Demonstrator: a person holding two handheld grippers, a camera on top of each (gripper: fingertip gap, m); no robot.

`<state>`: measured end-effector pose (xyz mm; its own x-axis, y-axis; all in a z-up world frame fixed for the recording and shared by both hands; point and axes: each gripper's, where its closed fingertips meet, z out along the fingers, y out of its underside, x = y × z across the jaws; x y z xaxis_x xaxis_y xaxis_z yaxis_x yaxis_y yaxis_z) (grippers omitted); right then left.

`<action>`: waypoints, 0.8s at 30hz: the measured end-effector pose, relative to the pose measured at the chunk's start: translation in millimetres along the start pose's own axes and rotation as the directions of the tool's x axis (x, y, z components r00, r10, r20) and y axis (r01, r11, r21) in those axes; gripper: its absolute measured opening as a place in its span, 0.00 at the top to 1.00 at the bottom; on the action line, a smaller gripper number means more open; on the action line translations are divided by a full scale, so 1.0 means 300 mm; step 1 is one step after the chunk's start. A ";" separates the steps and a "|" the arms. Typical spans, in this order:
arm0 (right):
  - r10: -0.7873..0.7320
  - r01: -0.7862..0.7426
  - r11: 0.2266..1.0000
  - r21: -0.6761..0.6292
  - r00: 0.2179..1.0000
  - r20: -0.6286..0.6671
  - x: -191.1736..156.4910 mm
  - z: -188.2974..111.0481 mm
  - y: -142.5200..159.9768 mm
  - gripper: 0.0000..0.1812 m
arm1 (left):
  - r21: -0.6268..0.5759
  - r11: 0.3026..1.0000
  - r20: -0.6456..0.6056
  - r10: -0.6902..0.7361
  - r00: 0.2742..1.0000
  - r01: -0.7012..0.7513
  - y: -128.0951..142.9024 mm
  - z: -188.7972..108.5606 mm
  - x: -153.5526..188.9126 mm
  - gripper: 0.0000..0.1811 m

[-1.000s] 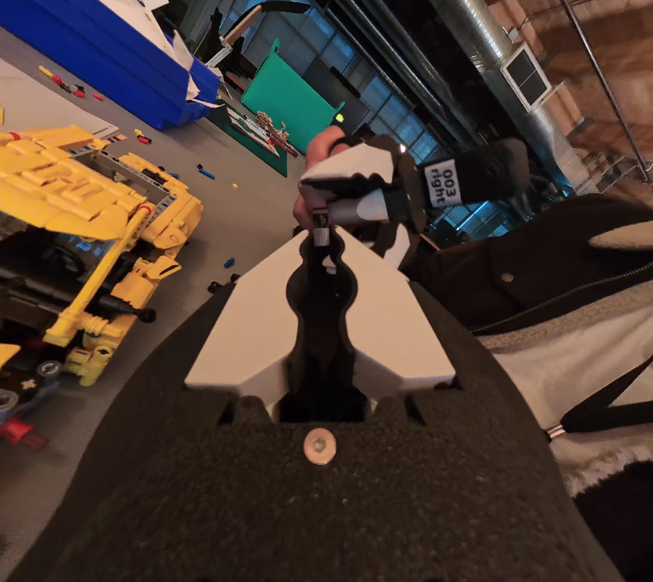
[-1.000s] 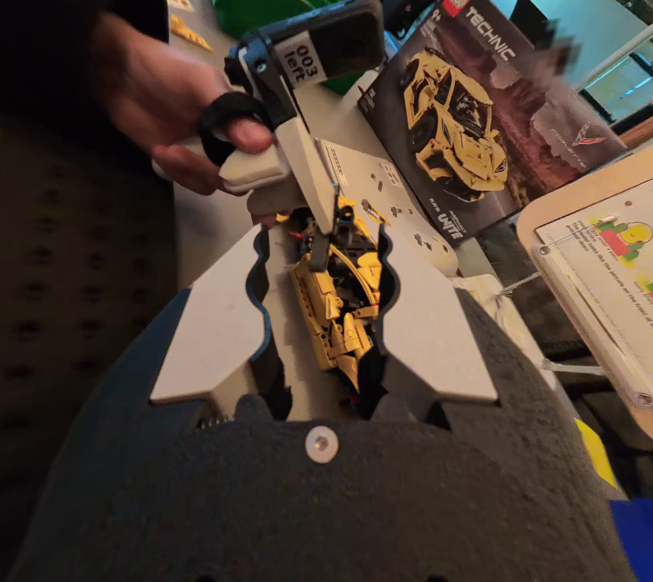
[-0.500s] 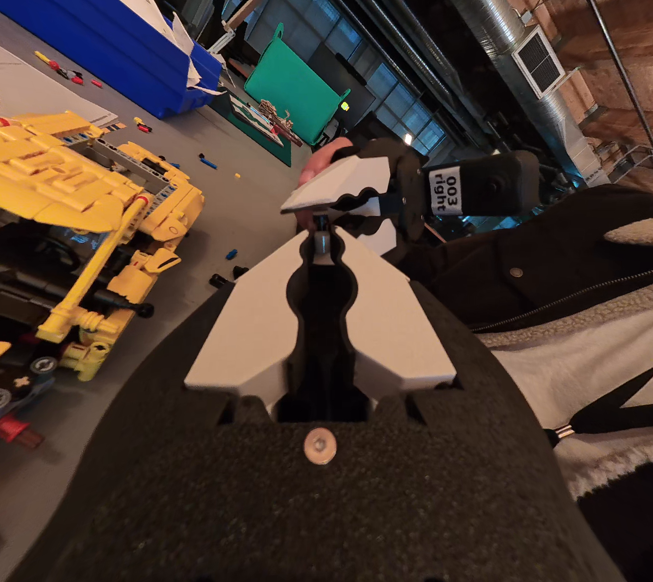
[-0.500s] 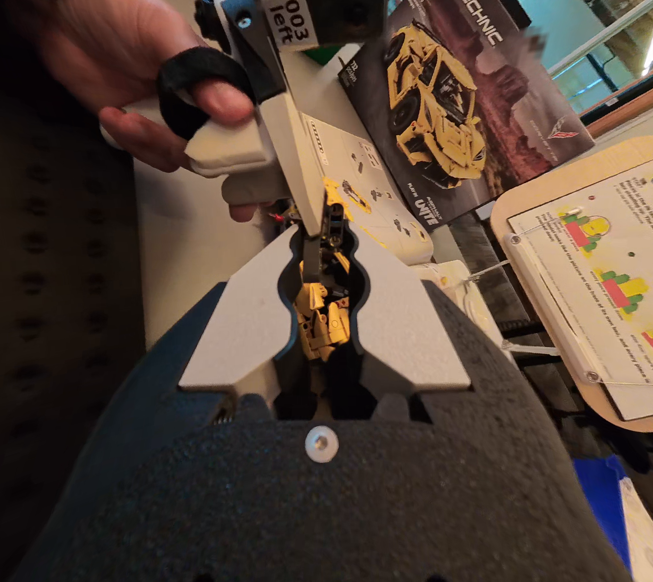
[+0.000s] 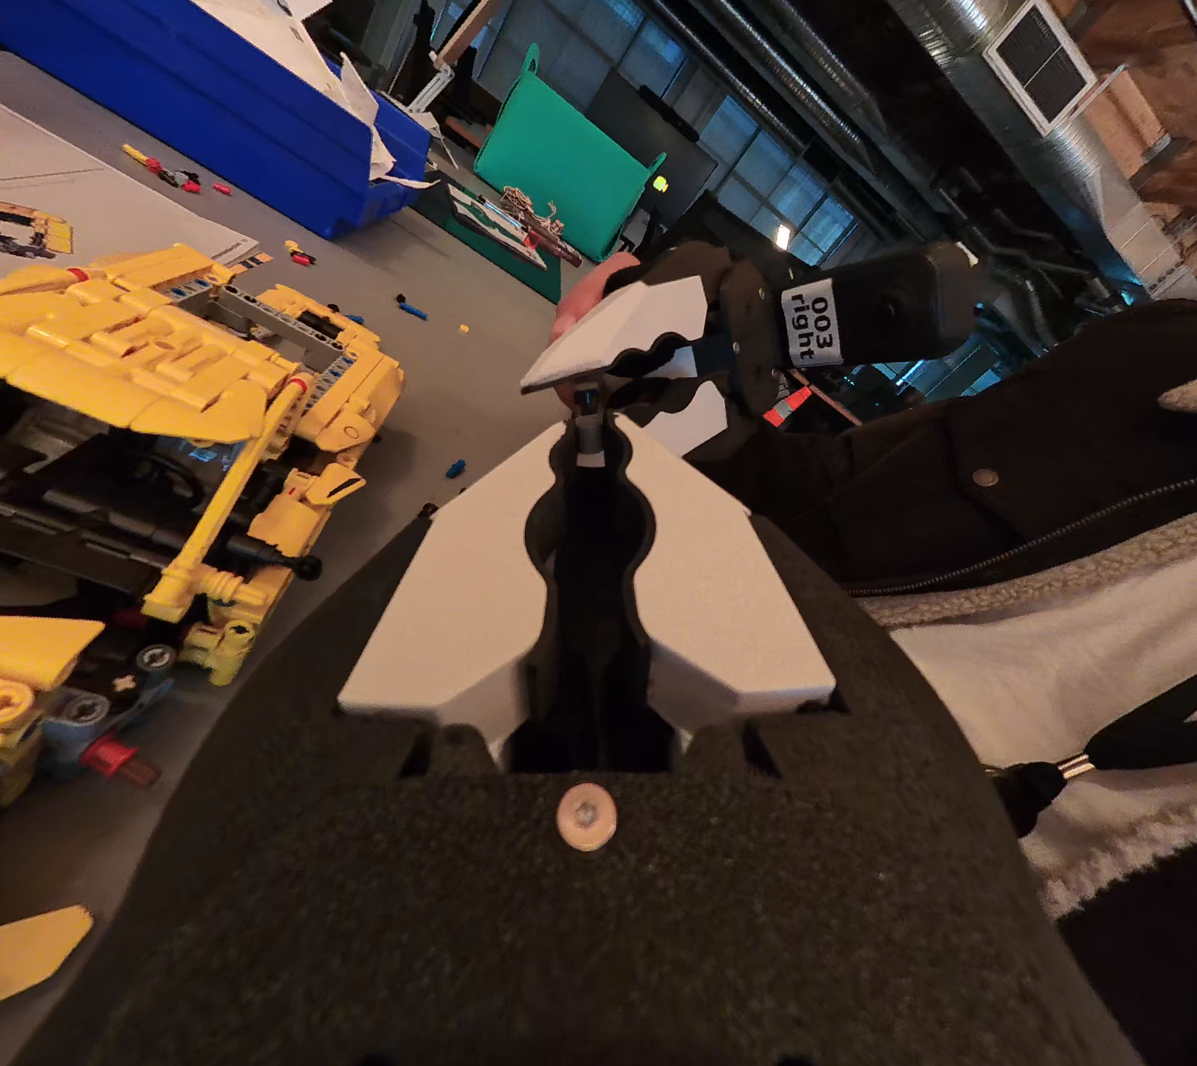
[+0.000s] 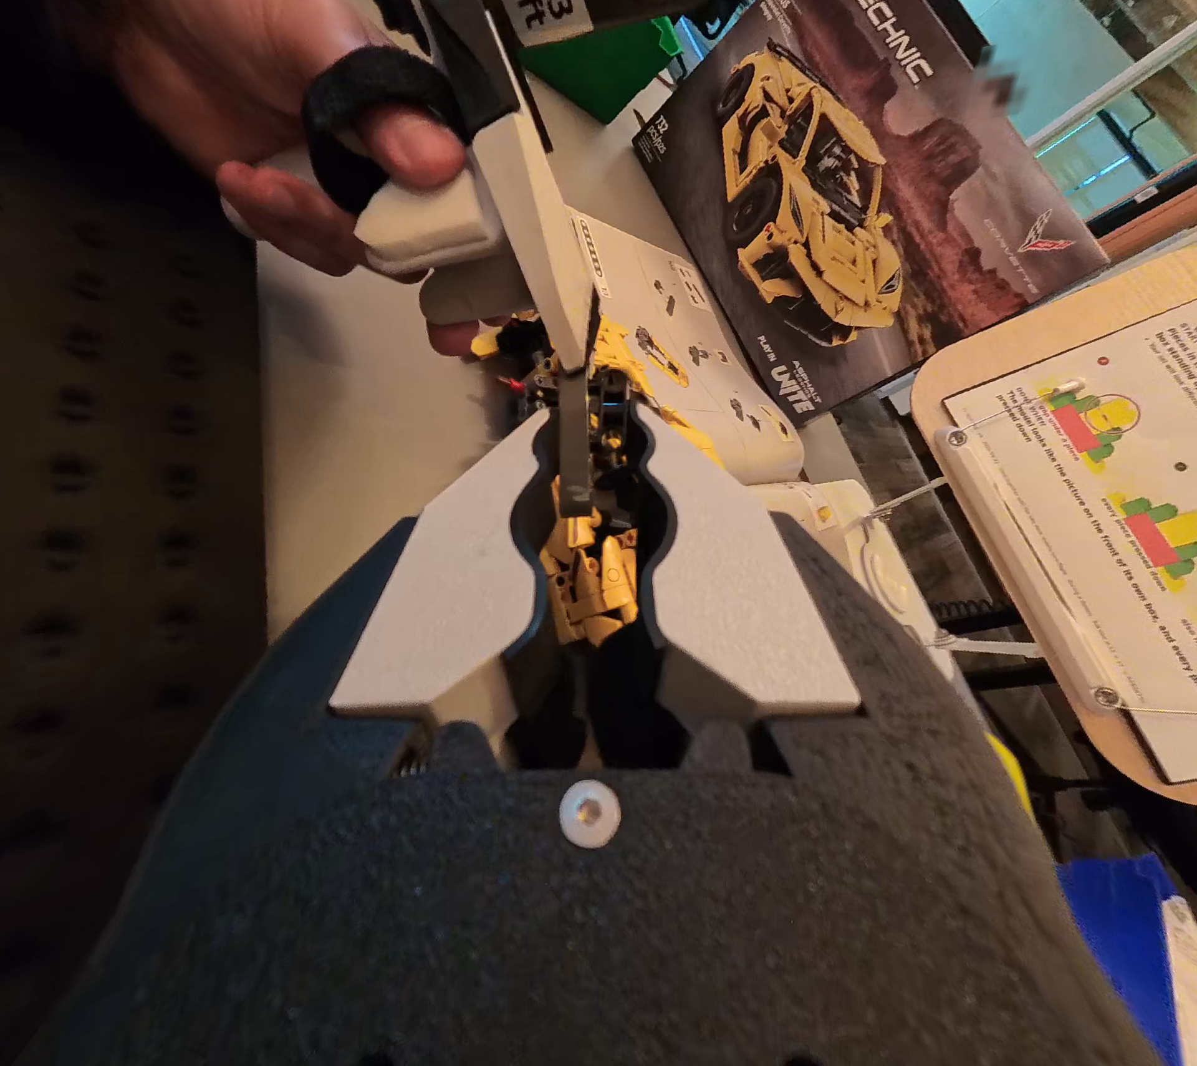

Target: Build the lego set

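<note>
1. The left gripper (image 5: 588, 431) has its white fingers drawn together at the tips on a small grey lego piece (image 5: 589, 442), a short beam held up in the air above the grey table (image 5: 453, 374).
2. In the right wrist view this piece (image 6: 574, 452) shows as a narrow dark grey bar whose long axis continues the line of the left gripper's fingers, and its free end points down into the gap between the right gripper's fingers.
3. The right gripper (image 6: 592, 419) has its jaws a little apart around that bar; I cannot tell whether its fingertips (image 5: 563, 371) actually press on the piece or only stand just beside it.
4. In the left wrist view the two grippers meet tip to tip, the right one coming in from the right side and lying across the left one's line.
5. A hand (image 6: 259, 83) grips the left gripper's handle, one finger through a black loop.
6. The yellow lego car (image 5: 162, 419), partly built, stands on the table towards its left edge in the left wrist view, with a long yellow rod slanting down its side.
7. Small loose pieces (image 5: 414, 313) lie scattered on the table beyond the car.
8. A blue bin (image 5: 194, 83) with papers stands at the far side of the table.
9. A printed set box (image 6: 861, 180) showing a yellow car leans at the table's far edge, and the open instruction booklet (image 6: 699, 361) lies in front of it.
10. Both grippers and the box bear printed writing.
</note>
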<state>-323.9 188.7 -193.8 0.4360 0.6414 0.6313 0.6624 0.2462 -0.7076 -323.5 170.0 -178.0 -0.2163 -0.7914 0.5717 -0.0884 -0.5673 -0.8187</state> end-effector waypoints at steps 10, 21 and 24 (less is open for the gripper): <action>-0.008 0.007 1.000 -0.010 0.997 -0.081 -0.010 0.025 0.010 0.84 | -0.016 0.999 0.048 -0.027 0.999 0.027 0.010 -0.003 -0.038 0.96; 0.035 -0.035 0.999 -0.022 0.999 0.001 -0.026 0.022 0.005 0.90 | -0.053 0.997 0.037 -0.046 0.998 0.048 0.035 0.008 -0.035 0.96; -0.008 0.007 1.000 -0.019 1.000 -0.008 -0.028 0.012 -0.002 0.90 | -0.052 0.998 0.016 -0.043 0.999 0.044 0.034 0.011 -0.023 0.96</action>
<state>-330.3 185.7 -199.8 0.4357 0.6339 0.6391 0.6768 0.2373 -0.6968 -319.8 169.0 -190.2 -0.1964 -0.7700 0.6070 -0.1478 -0.5888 -0.7947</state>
